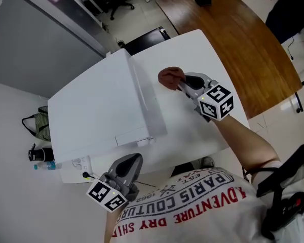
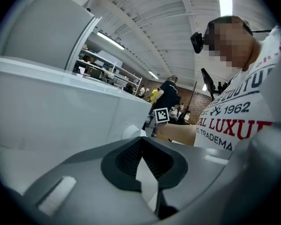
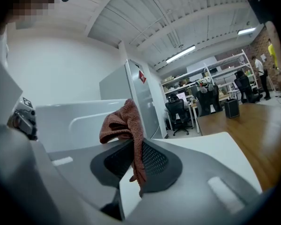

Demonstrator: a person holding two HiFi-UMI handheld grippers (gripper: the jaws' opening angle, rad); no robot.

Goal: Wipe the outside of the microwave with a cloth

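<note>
Beside the white microwave (image 1: 101,105), low over the bench (image 1: 207,49), a crumpled red-brown cloth (image 1: 169,78) is pinched in the right claw (image 1: 181,83), whose jaws press tightly on it. At the microwave's near edge, the left claw (image 1: 134,161) has its jaws together with nothing between them.

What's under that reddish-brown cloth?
The cloth, pinched in the right gripper, is over the white table; the spot right beneath it is covered.

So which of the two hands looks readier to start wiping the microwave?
Right. The right gripper has its jaws shut on the cloth, close beside the microwave; the left gripper holds nothing.
</note>
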